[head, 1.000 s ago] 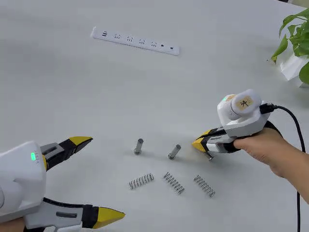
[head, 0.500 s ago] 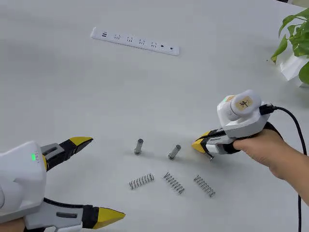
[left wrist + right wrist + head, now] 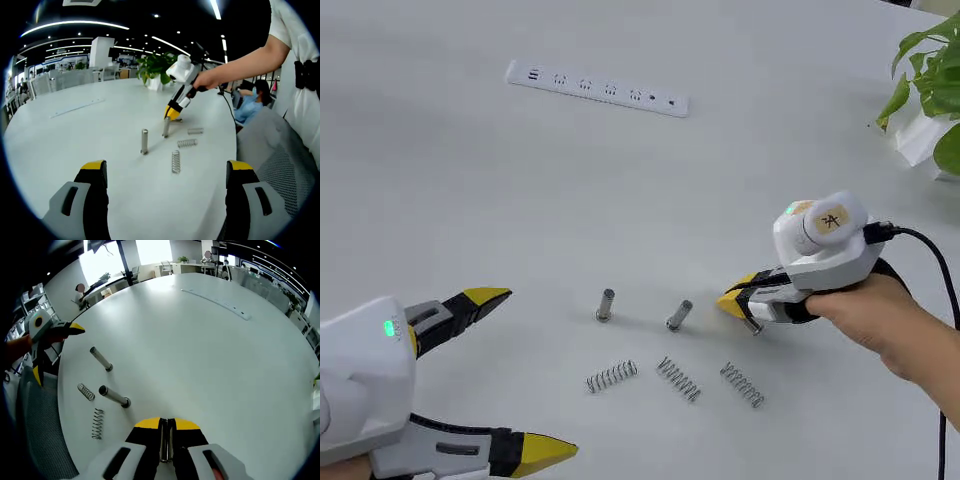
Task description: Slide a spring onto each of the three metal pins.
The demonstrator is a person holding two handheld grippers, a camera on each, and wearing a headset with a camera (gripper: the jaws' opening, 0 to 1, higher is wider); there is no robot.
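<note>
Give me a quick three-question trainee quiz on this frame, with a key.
1. How many springs lie loose on the table?
2. True or false: the left gripper is shut on a spring.
3. What does the right gripper hold? A) a pin B) a spring C) nothing
Key: 1. three; 2. false, its jaws are wide open; 3. A.

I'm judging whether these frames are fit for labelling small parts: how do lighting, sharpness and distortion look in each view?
Head view: soft, even light, sharp, faint shadows beside the upright pin and the middle spring. Left gripper view: fisheye curves the table, ceiling strips glare, parts stay crisp. Right gripper view: windows blown out; the held pin in the right tool looks slightly soft.
</note>
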